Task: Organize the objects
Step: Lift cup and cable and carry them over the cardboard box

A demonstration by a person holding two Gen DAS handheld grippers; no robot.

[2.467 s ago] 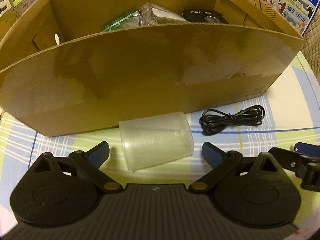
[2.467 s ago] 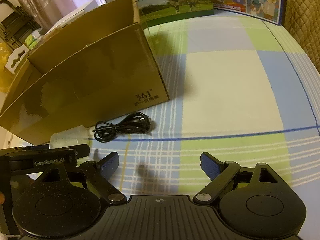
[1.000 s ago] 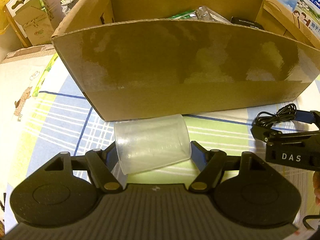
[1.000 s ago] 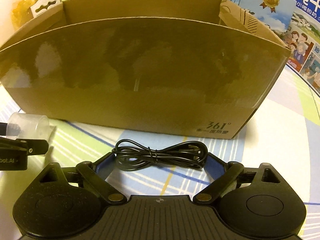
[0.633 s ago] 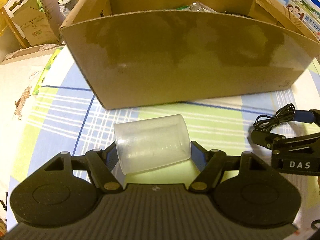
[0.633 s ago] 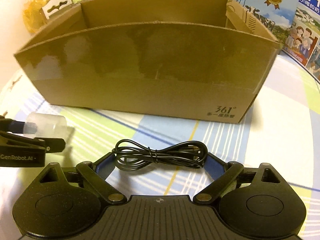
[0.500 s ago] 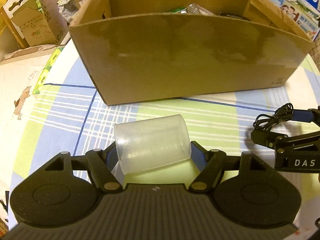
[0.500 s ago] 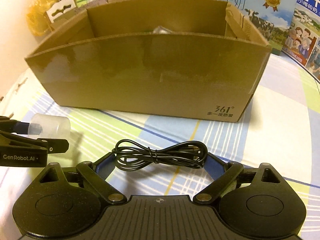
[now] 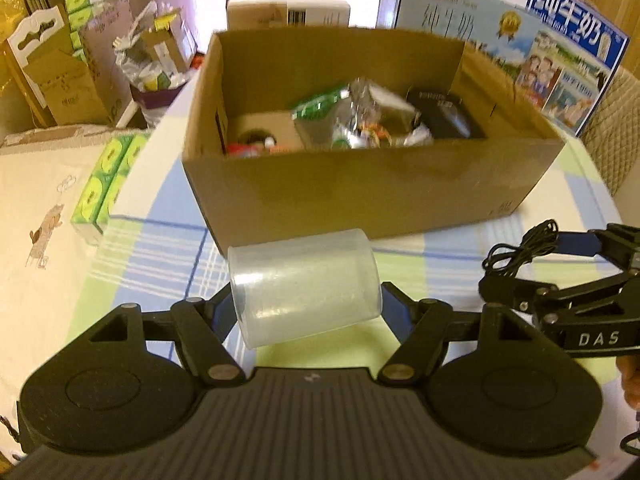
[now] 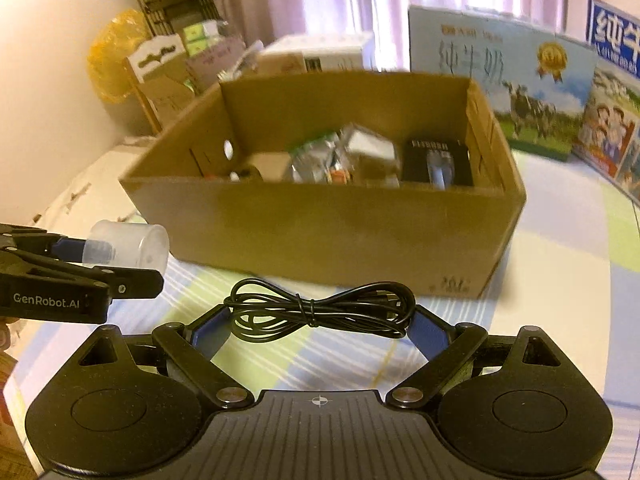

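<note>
My left gripper (image 9: 306, 308) is shut on a clear plastic cup (image 9: 304, 282) lying sideways between its fingers, held above the table in front of the open cardboard box (image 9: 360, 188). My right gripper (image 10: 318, 320) is shut on a bundled black cable (image 10: 320, 312), also lifted in front of the box (image 10: 320, 232). The cup (image 10: 128, 244) shows at the left of the right wrist view, the cable (image 9: 520, 252) at the right of the left wrist view. The box holds a black packet (image 9: 444, 116), crinkled clear bags (image 9: 360, 120) and other small items.
The table has a checked blue, green and white cloth (image 9: 152, 248). Milk cartons (image 9: 560, 52) stand behind the box on the right. Green tissue packs (image 9: 104, 184) lie at the table's left edge. Cardboard boxes and bags (image 9: 60, 80) crowd the floor at far left.
Both grippers have risen with the cup and the cable, so the inside of the box now shows. Earlier, both closed on their objects on the table.
</note>
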